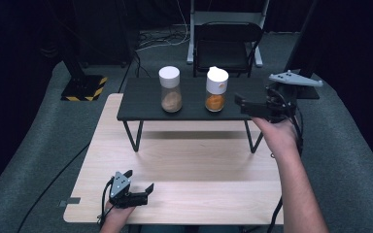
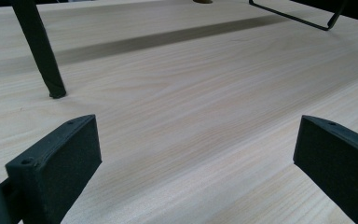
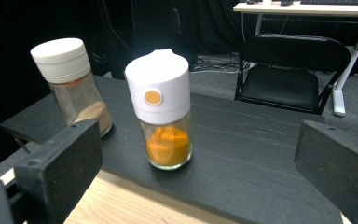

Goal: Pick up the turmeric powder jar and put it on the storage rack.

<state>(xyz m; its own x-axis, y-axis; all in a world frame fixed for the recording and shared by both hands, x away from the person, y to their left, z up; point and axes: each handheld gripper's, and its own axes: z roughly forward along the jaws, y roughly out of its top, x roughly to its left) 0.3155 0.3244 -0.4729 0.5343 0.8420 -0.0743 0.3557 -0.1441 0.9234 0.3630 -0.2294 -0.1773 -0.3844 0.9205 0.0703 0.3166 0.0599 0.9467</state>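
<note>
Two glass spice jars with white caps stand upright on a low black shelf. The left jar holds brown powder, the right jar holds orange powder. My right gripper is open at the shelf's right end, level with the orange jar and a short way to its right, jaws empty. My left gripper rests open low over the light wooden table near its front left edge, nothing between its jaws.
The black shelf stands on thin metal legs on the table's far half. A black folding chair stands behind the table. Cables run along the grey floor, and a stand base with yellow-black tape sits at far left.
</note>
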